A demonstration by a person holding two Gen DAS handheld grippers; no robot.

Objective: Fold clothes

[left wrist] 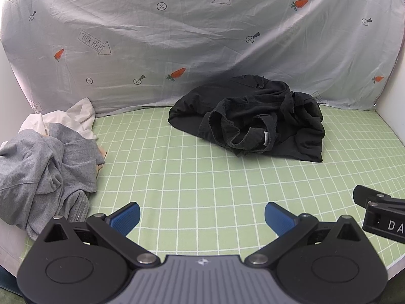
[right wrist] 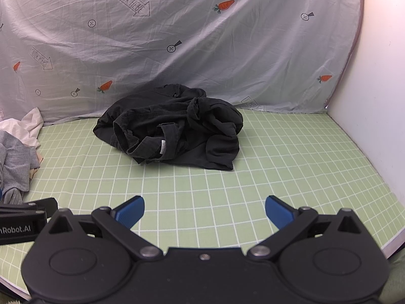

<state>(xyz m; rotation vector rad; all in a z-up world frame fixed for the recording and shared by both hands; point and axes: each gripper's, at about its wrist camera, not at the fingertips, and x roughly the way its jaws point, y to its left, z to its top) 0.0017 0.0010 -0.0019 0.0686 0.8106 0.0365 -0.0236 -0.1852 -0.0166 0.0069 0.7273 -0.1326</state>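
A crumpled black garment (left wrist: 253, 119) lies in a heap on the green checked mat (left wrist: 192, 177), close to the back sheet; a small white label shows on it. The right wrist view has the same black garment (right wrist: 172, 129) at centre. My left gripper (left wrist: 202, 215) hovers over the mat's front, open, nothing between its blue pads, well short of the heap. My right gripper (right wrist: 204, 209) is also open and empty, at a similar distance. Each view catches the other gripper's black body at its edge.
A pile of grey clothing (left wrist: 43, 174) over a white cloth (left wrist: 73, 116) sits at the left edge. A printed pale sheet (left wrist: 202, 38) hangs behind. A white wall (right wrist: 374, 101) closes off the right side. Bare mat (right wrist: 291, 164) lies between grippers and heap.
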